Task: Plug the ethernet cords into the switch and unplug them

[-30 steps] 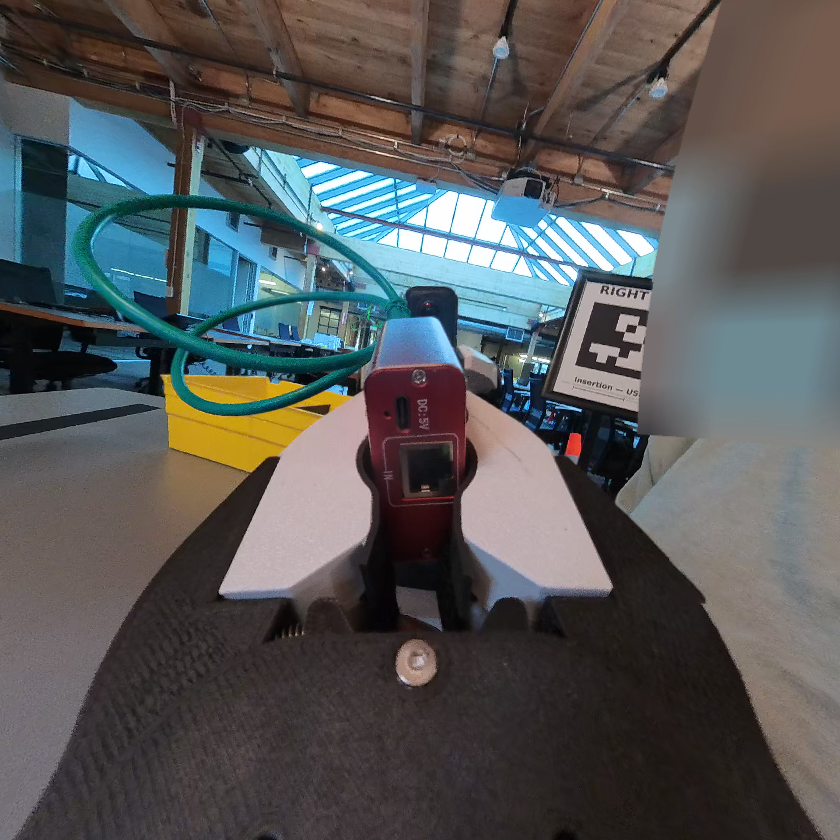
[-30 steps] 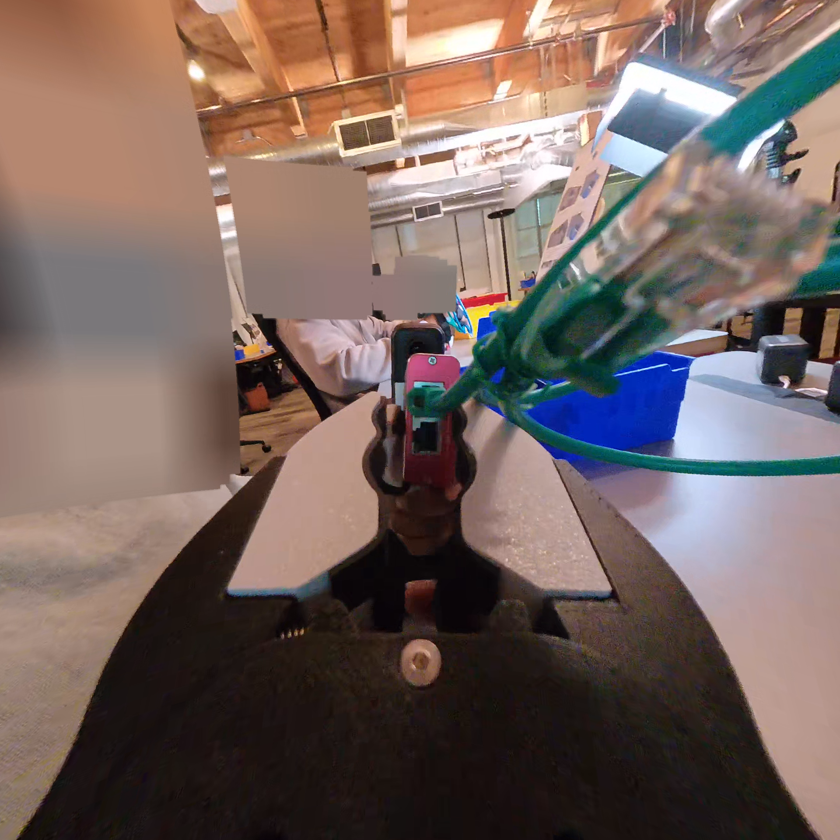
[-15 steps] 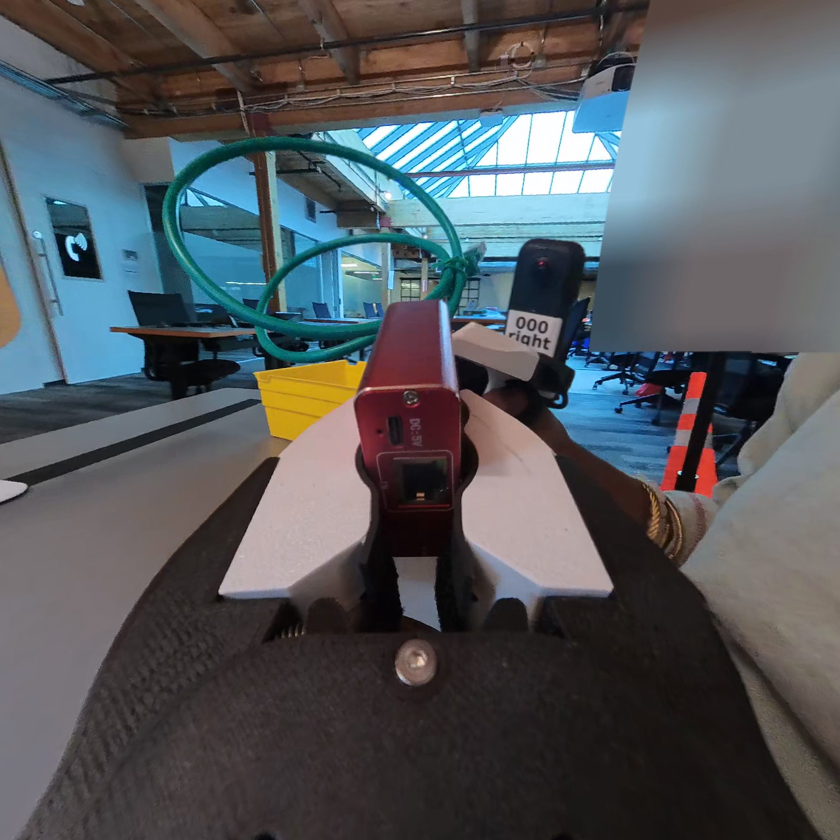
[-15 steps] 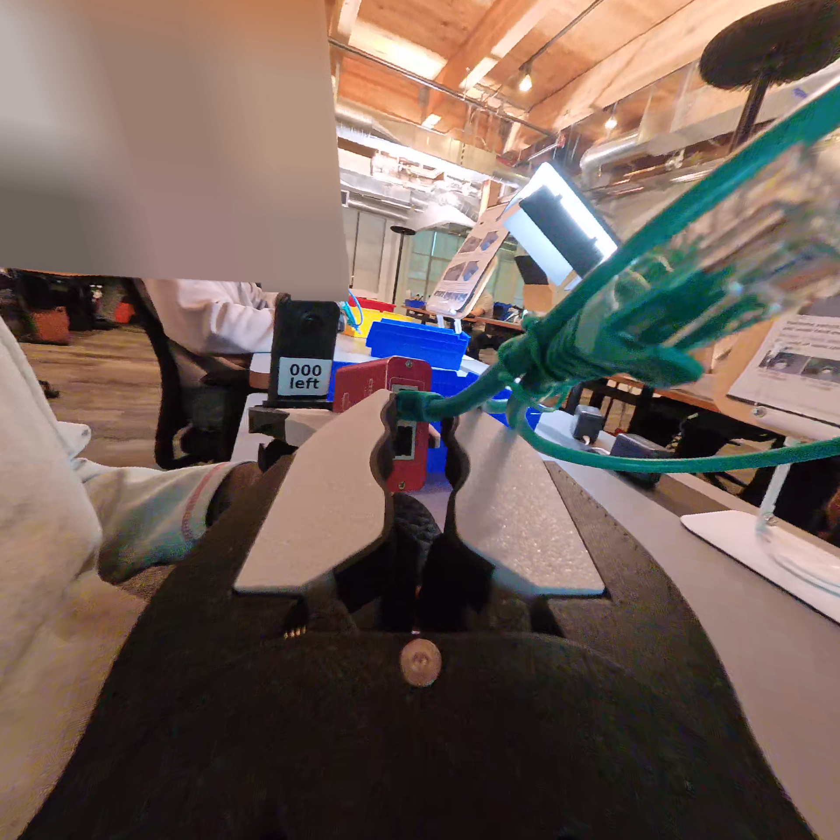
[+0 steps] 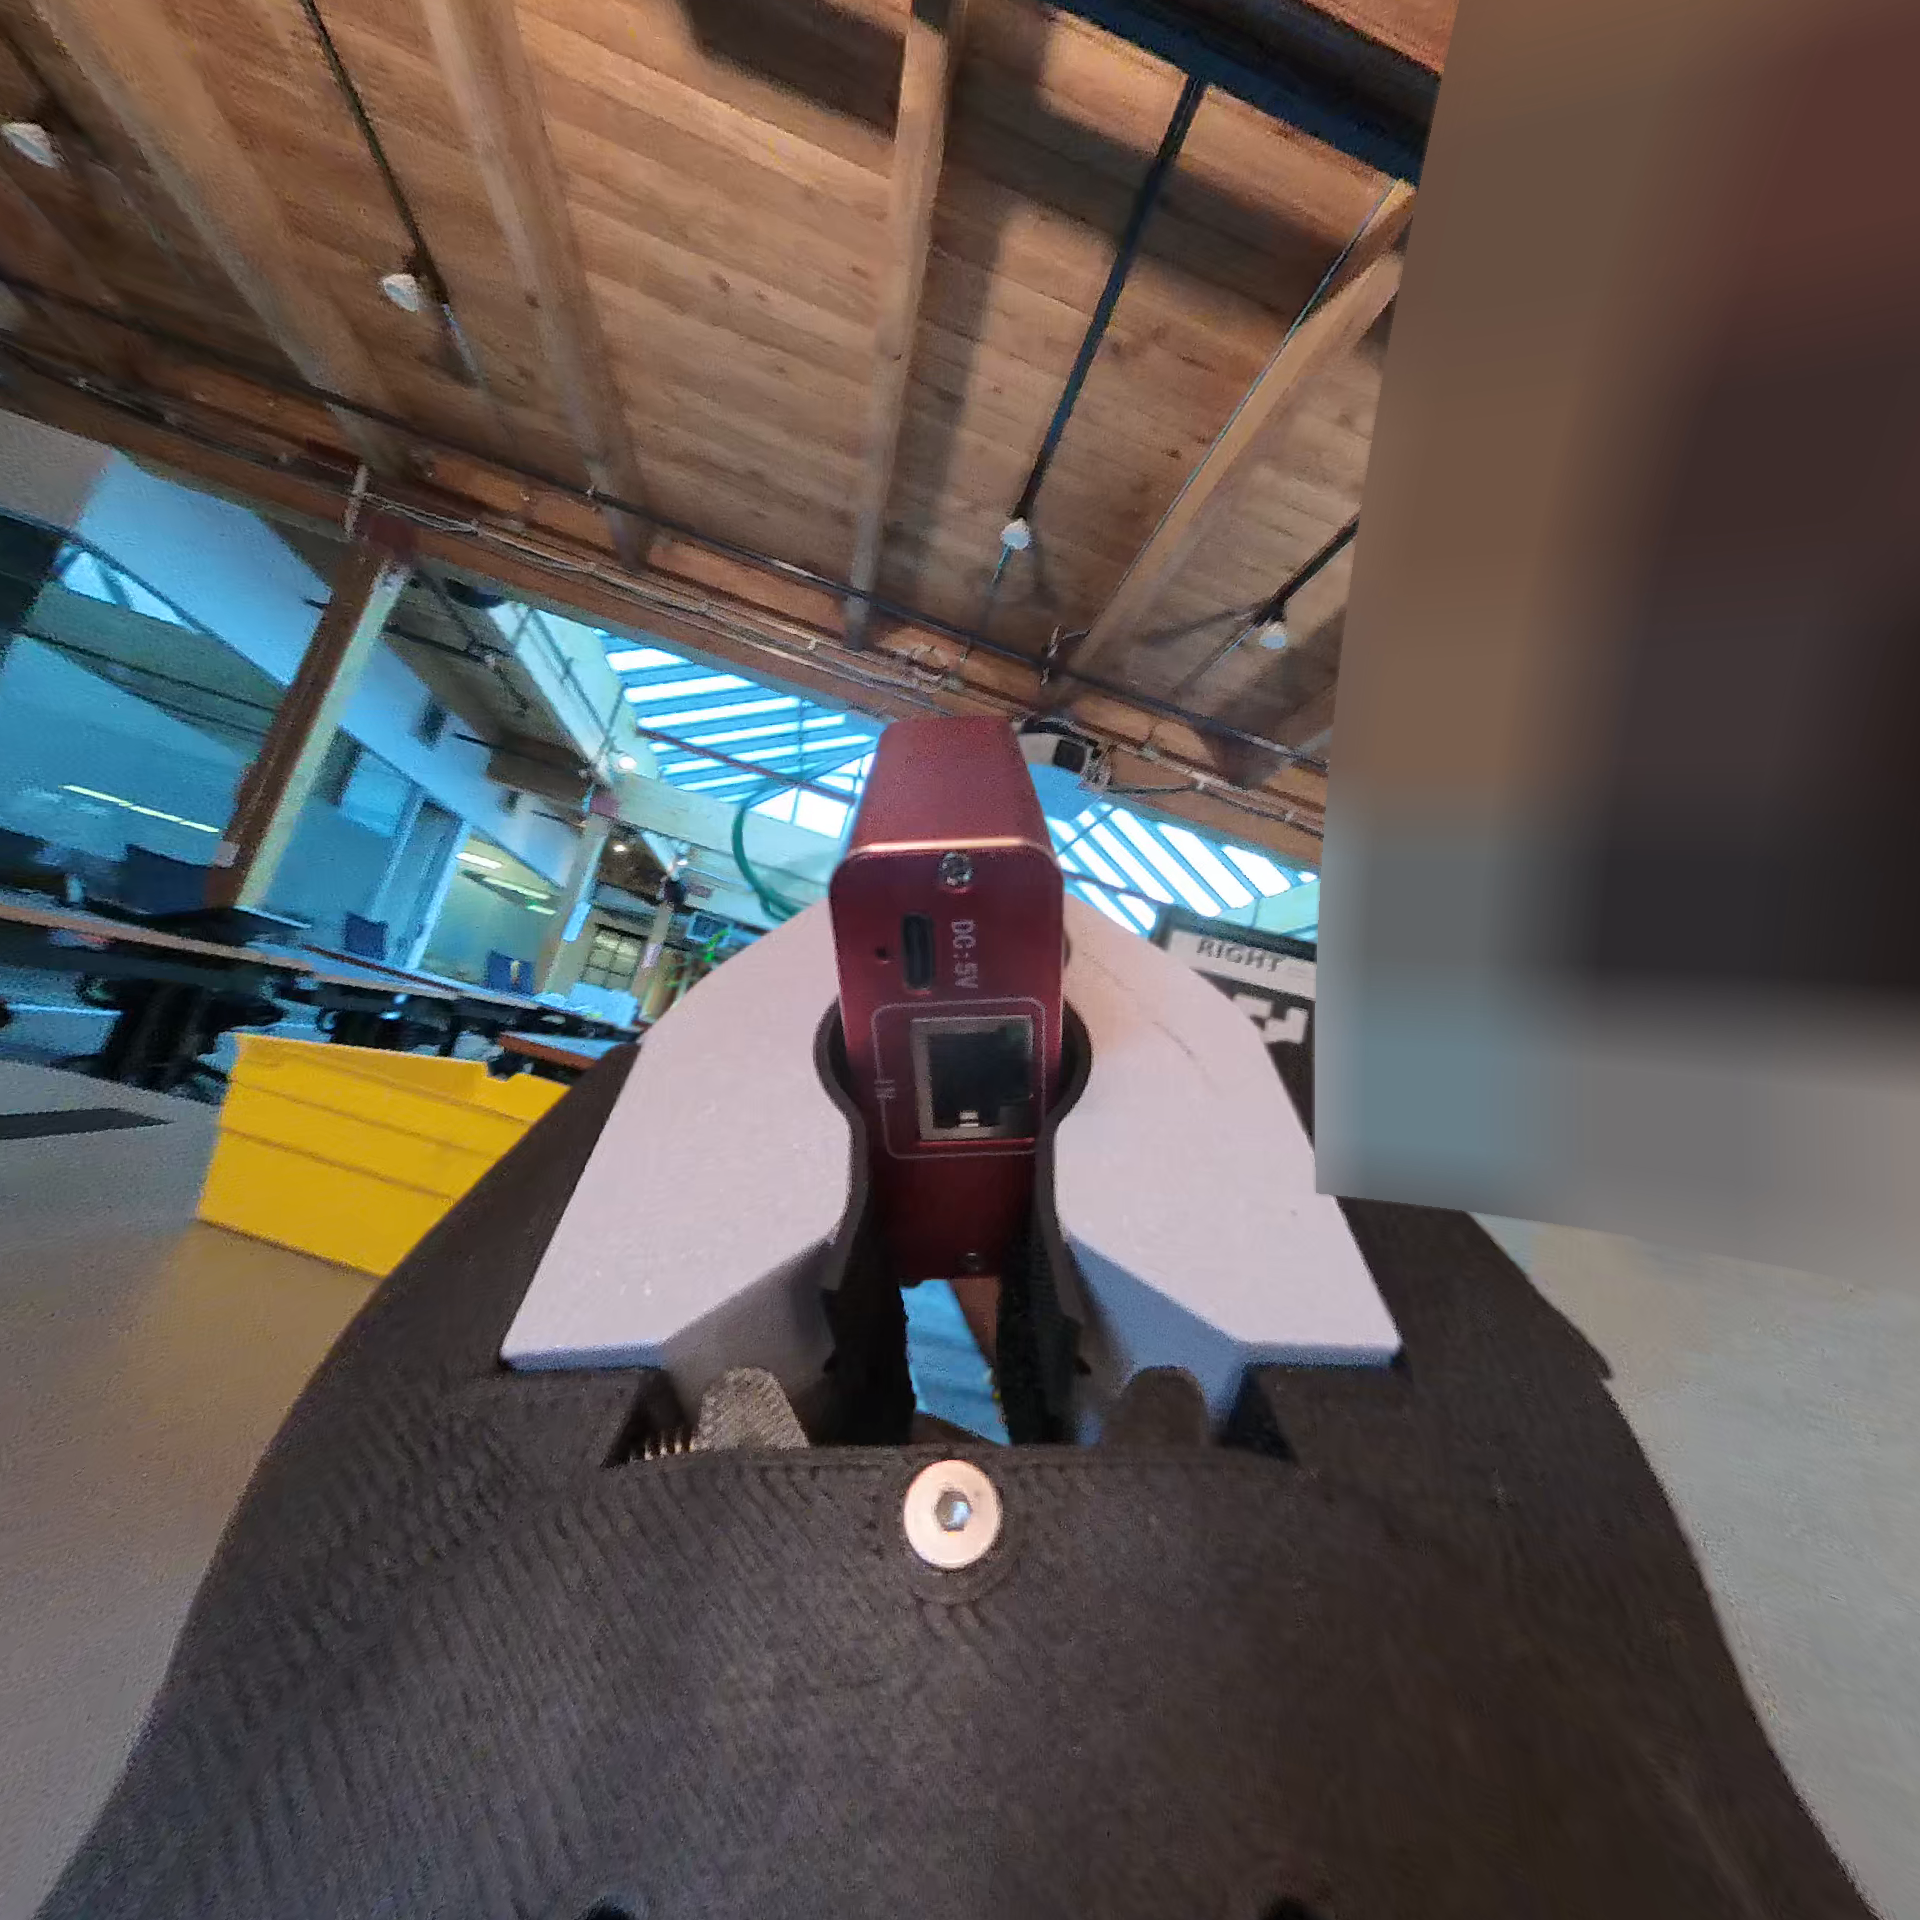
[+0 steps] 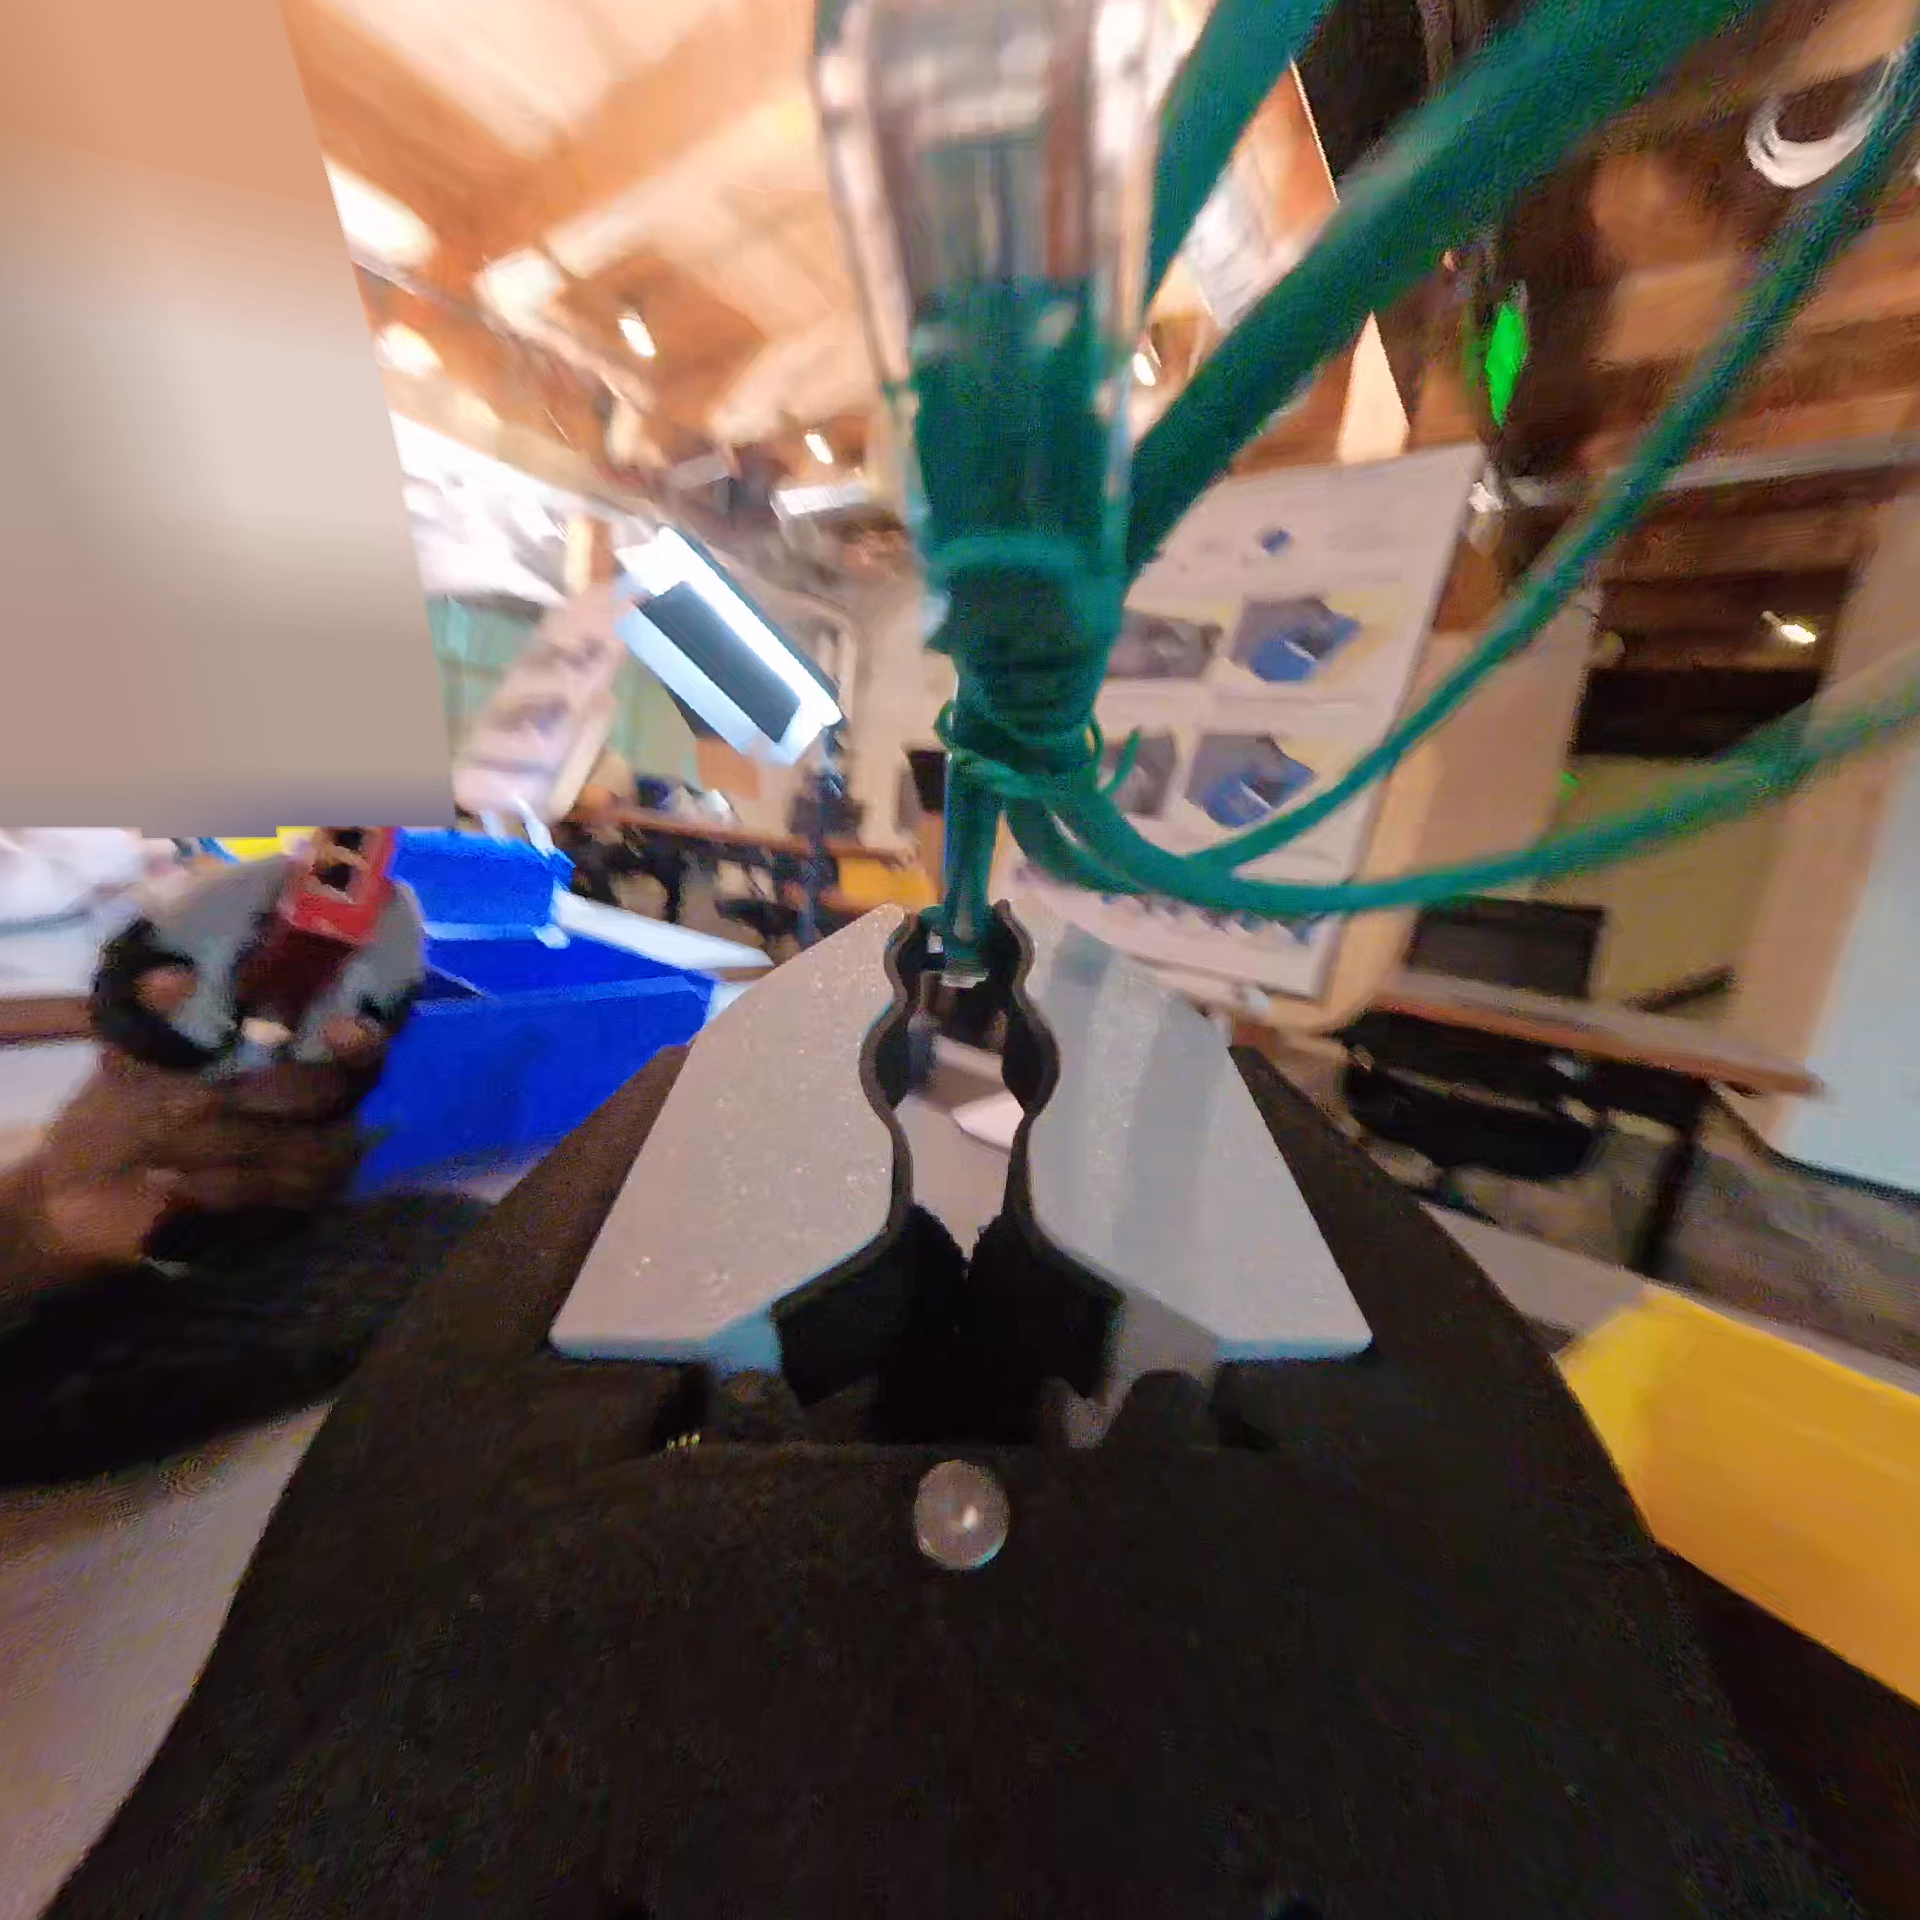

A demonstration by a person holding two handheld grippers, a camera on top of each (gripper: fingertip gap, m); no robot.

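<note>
My left gripper [image 5: 951, 1039] is shut on a small red metal switch [image 5: 948, 997], held upright above the table with an empty ethernet port facing the camera. My right gripper [image 6: 961, 940] is shut on the plug end of a coiled green ethernet cord [image 6: 1299, 862]; the cord's other clear plug [image 6: 997, 208] hangs close to the lens, blurred. The plug is out of the switch. In the right wrist view the switch [image 6: 327, 904] in the left gripper [image 6: 281, 935] shows far left. A short arc of the green cord [image 5: 753, 852] shows behind the switch in the left wrist view.
A yellow bin [image 5: 353, 1153] stands on the grey table [image 5: 94, 1351] at left and also shows in the right wrist view [image 6: 1766, 1455]. A blue bin [image 6: 530, 997] sits behind the left gripper. A marker board [image 5: 1247, 987] stands at right. A person's light sleeve [image 5: 1766, 1507] is at right. My right fingertips sit around 25 cm from my left ones.
The cord's plug has come out of the switch. My right gripper swung away to the right with the cord. My left gripper tilted upward, still holding the switch.
</note>
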